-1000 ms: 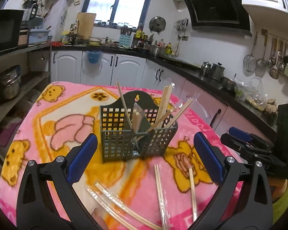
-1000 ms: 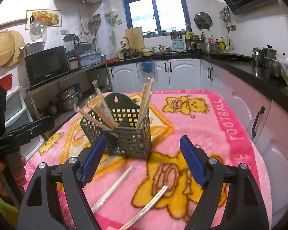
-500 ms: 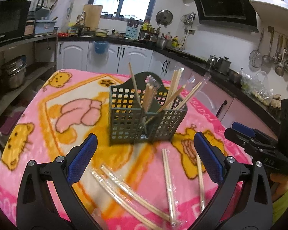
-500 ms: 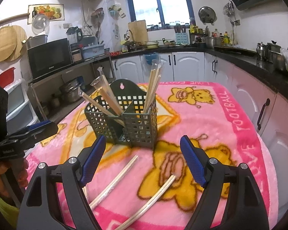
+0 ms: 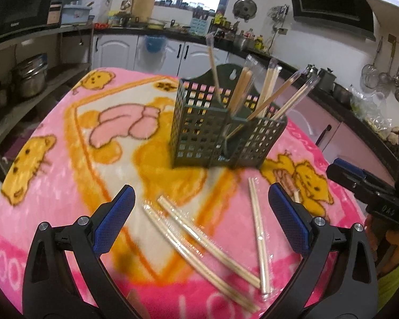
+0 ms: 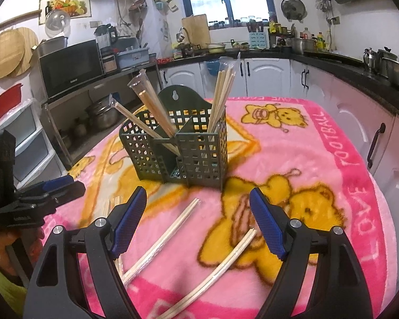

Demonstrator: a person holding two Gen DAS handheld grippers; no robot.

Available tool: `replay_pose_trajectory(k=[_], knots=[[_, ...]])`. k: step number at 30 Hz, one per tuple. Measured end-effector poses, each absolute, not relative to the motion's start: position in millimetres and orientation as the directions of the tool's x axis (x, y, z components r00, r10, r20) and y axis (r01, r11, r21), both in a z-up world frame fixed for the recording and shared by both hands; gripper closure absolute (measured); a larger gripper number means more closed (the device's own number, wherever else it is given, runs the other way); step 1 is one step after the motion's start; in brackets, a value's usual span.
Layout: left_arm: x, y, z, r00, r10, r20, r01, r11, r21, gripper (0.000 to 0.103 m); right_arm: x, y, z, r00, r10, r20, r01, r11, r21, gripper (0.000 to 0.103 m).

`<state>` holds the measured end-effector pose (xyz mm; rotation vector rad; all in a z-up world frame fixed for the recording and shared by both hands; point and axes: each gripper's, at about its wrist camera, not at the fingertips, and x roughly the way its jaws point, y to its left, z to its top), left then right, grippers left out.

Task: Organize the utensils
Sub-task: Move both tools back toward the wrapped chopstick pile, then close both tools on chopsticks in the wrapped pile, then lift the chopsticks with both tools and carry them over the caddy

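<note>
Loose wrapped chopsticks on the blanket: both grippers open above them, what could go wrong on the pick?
1. The wrapped pairs lie side by side, ends crossing a third; the left gripper may grab two or drag one along.
2. Thin sticks on the plush blanket may sink in; the right gripper could pinch fabric.
3. The basket holds leaning chopsticks; inserting more could knock them or tip it.
</note>
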<state>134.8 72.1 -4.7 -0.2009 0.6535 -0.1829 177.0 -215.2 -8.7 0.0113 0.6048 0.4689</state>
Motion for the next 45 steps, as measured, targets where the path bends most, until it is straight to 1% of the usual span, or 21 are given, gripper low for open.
replay_pose_trajectory(k=[12,14,15,17,18,20,23,26,30,33,36,38,39,41,42,45], knots=[[137,88,-45,0.716,-0.184,-0.673,0.039,0.974,-0.224,0.012,185,-193,-27,0.675,0.436,-0.595,-0.449,0.883,0.138,0.026],[140,91,-51,0.706,-0.186,-0.684,0.032,0.972,-0.232,0.024,187,-187,-32,0.665,0.431,-0.609,-0.453,0.882,0.130,0.026],[142,93,-55,0.698,-0.187,-0.691,0.025,0.971,-0.237,0.026,189,-185,-34,0.659,0.433,-0.615,-0.457,0.880,0.129,0.026],[145,95,-59,0.688,-0.192,-0.700,0.021,0.969,-0.245,0.037,192,-181,-39,0.646,0.431,-0.630,-0.462,0.878,0.128,0.026],[146,97,-62,0.683,-0.195,-0.704,0.017,0.968,-0.252,0.039,194,-179,-41,0.640,0.431,-0.636,-0.465,0.876,0.127,0.026],[150,100,-66,0.670,-0.207,-0.713,0.013,0.963,-0.268,0.048,200,-173,-47,0.631,0.419,-0.653,-0.461,0.880,0.119,0.026],[155,104,-72,0.657,-0.208,-0.725,0.001,0.961,-0.275,0.057,209,-168,-55,0.612,0.410,-0.676,-0.460,0.880,0.118,0.026],[159,108,-75,0.650,-0.218,-0.728,-0.010,0.955,-0.295,0.059,217,-162,-61,0.590,0.405,-0.698,-0.463,0.878,0.119,0.026],[165,111,-75,0.643,-0.230,-0.730,-0.014,0.950,-0.312,0.059,230,-153,-70,0.561,0.392,-0.729,-0.462,0.879,0.117,0.027],[171,112,-75,0.639,-0.238,-0.732,-0.015,0.947,-0.320,0.063,243,-150,-78,0.535,0.380,-0.755,-0.448,0.885,0.128,0.031],[180,117,-76,0.635,-0.246,-0.732,-0.024,0.941,-0.336,0.070,254,-151,-84,0.514,0.373,-0.772,-0.420,0.895,0.153,0.033],[184,121,-77,0.634,-0.249,-0.732,-0.033,0.937,-0.348,0.077,260,-153,-88,0.500,0.375,-0.781,-0.399,0.900,0.176,0.038],[186,124,-78,0.634,-0.252,-0.731,-0.036,0.934,-0.354,0.079,264,-154,-90,0.488,0.380,-0.786,-0.389,0.901,0.194,0.040],[190,127,-79,0.633,-0.254,-0.731,-0.043,0.931,-0.361,0.087,269,-156,-93,0.477,0.379,-0.793,-0.374,0.904,0.207,0.044],[191,128,-80,0.633,-0.257,-0.731,-0.045,0.930,-0.366,0.088,270,-156,-92,0.478,0.377,-0.793,-0.371,0.905,0.207,0.045],[194,132,-81,0.634,-0.270,-0.725,-0.049,0.922,-0.385,0.093,274,-155,-93,0.478,0.367,-0.798,-0.362,0.910,0.201,0.053]])
